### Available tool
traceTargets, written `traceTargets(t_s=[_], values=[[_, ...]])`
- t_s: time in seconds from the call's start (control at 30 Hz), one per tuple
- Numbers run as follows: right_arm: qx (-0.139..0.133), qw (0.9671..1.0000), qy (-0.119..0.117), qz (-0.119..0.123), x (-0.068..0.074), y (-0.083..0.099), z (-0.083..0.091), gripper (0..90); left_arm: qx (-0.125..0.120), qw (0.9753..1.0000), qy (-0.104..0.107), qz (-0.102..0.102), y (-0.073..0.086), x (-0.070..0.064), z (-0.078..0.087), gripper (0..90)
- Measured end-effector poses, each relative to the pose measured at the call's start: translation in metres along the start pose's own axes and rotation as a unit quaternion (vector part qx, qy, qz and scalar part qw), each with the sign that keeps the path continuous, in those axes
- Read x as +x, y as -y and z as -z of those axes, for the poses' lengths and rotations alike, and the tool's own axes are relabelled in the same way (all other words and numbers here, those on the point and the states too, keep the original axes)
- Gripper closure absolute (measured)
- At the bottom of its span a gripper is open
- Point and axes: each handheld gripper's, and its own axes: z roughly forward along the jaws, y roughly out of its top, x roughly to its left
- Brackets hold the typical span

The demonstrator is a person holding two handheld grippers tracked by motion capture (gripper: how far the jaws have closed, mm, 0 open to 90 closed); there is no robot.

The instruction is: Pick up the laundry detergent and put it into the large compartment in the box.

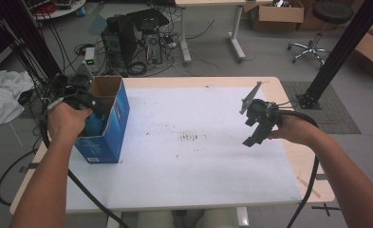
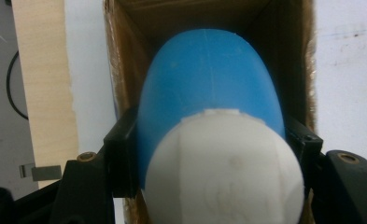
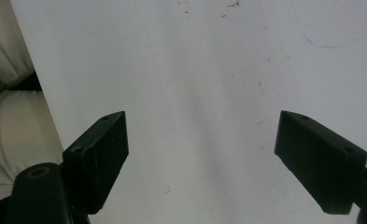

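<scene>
Blue-and-white bottle (image 2: pixel 209 116) sits at the open mouth of the blue cardboard box (image 1: pixel 114 114) at the table's left edge, clamped between your left gripper's (image 1: pixel 87 102) jaws, seemingly so it slides straight along the box. Your right gripper (image 3: pixel 202 158) hovers spread wide and empty over the white tabletop (image 3: pixel 195 70). No lettering is readable.

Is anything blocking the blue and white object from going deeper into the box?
Nothing visible does. The left gripper is shut on the blue and white object, already inside the open cardboard box. The dark interior ahead shows no obstruction.
</scene>
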Motion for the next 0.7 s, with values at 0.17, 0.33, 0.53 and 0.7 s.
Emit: traceTargets(t_s=[0.17, 0.33, 0.53, 0.7], values=[[0.001, 1.0, 0.0, 0.0, 0.001, 0.0, 0.0, 17.5, 0.001, 1.0, -0.005, -0.006, 0.002, 0.001, -0.009, 38.1], [0.002, 1.0, 0.001, -0.003, -0.001, 0.001, 0.001, 17.5, 0.0, 0.9999, -0.007, -0.009, 0.004, 0.0, -0.016, 38.1], [0.003, 1.0, 0.0, 0.0, 0.0, 0.0, -0.001, 17.5, 0.011, 0.9998, -0.006, -0.017, 0.003, -0.004, -0.022, 38.0], [0.004, 1.0, -0.001, -0.003, -0.001, 0.002, -0.002, 17.5, 0.008, 0.9998, -0.003, -0.015, 0.004, -0.004, -0.026, 38.1]])
